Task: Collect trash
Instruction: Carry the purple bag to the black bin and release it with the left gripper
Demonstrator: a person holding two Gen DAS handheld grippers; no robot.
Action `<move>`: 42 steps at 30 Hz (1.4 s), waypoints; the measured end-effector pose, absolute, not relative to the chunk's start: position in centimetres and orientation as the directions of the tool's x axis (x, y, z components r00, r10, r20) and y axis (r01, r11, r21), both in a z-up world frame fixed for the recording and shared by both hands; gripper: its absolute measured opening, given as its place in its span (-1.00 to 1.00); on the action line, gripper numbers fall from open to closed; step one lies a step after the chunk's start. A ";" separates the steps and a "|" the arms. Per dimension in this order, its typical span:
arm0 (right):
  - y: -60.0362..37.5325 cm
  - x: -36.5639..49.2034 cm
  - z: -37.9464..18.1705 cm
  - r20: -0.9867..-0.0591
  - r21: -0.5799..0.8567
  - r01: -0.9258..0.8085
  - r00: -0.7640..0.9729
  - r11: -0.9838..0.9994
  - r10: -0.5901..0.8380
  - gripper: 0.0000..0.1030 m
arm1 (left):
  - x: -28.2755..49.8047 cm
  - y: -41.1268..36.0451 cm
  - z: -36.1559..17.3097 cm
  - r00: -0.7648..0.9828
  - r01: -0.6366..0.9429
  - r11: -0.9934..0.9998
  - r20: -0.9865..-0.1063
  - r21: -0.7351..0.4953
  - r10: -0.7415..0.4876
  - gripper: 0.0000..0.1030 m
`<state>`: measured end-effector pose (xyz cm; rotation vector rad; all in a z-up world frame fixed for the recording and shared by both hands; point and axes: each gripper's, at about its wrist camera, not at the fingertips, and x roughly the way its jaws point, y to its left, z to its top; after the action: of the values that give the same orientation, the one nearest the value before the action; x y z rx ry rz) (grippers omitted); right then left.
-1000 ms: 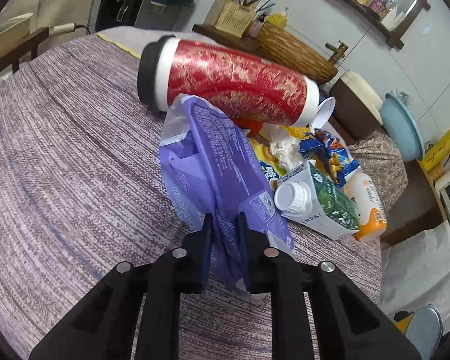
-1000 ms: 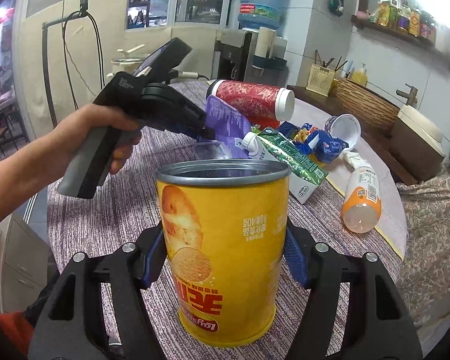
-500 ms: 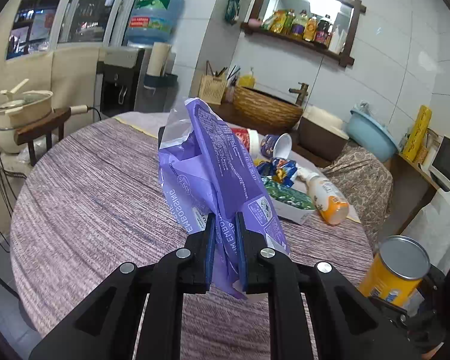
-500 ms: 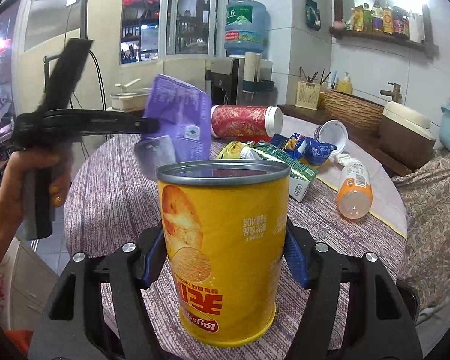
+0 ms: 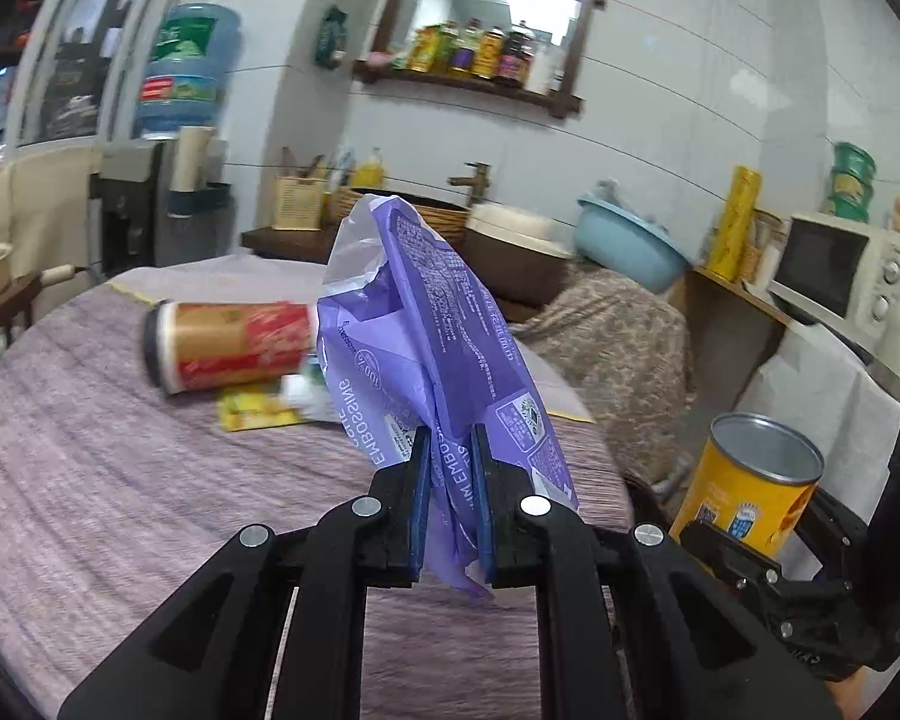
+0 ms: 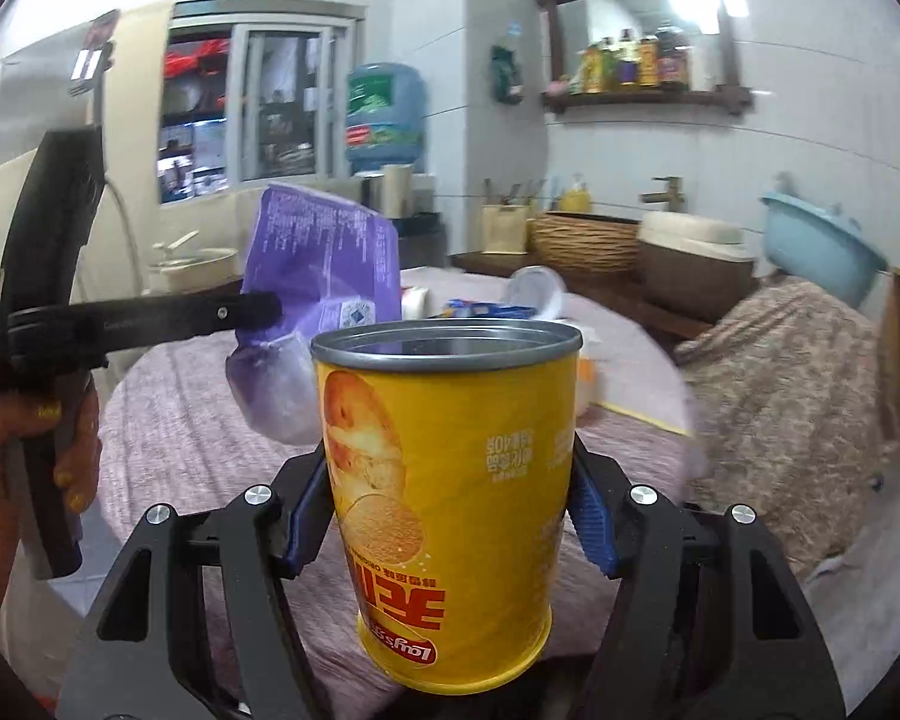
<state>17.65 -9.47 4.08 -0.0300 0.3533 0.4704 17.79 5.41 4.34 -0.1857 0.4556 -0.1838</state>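
Observation:
My left gripper is shut on a crumpled purple plastic wrapper, held up above the round table. From the right wrist view the same wrapper hangs at the tip of the left gripper, which a hand holds at the left. My right gripper is shut on an open yellow chip can, upright, its mouth just right of and below the wrapper. The can also shows at the lower right of the left wrist view.
A red tube can lies on its side on the table beside a yellow wrapper; more trash lies behind the can. A draped seat, blue basin, microwave and a counter with a basket stand beyond.
The left gripper lifted the purple wrapper off the trash pile and carried it up and toward the yellow can. The right gripper swung rightward with the can.

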 end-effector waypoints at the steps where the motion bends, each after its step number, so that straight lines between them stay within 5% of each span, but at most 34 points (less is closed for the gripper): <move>1: -10.5 17.6 4.0 -0.341 0.046 -0.412 0.850 0.910 0.402 0.29 | 18.6 3.9 4.3 0.871 0.173 0.961 -0.422 -0.216 -0.252 -0.74; 15: -25.8 17.8 0.7 -0.423 0.050 0.044 0.906 0.998 -0.019 0.29 | 26.1 -11.2 -0.6 0.635 0.472 0.845 -0.568 -0.252 -0.524 -0.74; 24: -30.6 18.1 -2.1 -0.479 0.072 0.155 0.872 0.985 -0.102 0.29 | 30.2 -21.1 -11.0 0.445 0.516 0.835 -0.772 -0.192 -0.453 -0.74; 34: -32.2 19.6 -5.5 -0.545 0.113 0.174 0.834 0.978 -0.085 0.29 | 31.0 -22.9 -15.2 0.410 0.503 0.849 -0.821 -0.161 -0.398 0.15; 42: -32.1 23.1 -9.2 -0.621 0.180 0.139 0.784 0.974 0.003 0.29 | 26.2 -19.1 -8.5 0.579 0.510 0.847 -0.668 -0.151 -0.468 0.41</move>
<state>23.13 -32.15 -9.22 0.2220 0.6671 -0.0738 26.24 -19.14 -8.53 0.0601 0.7632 -0.5721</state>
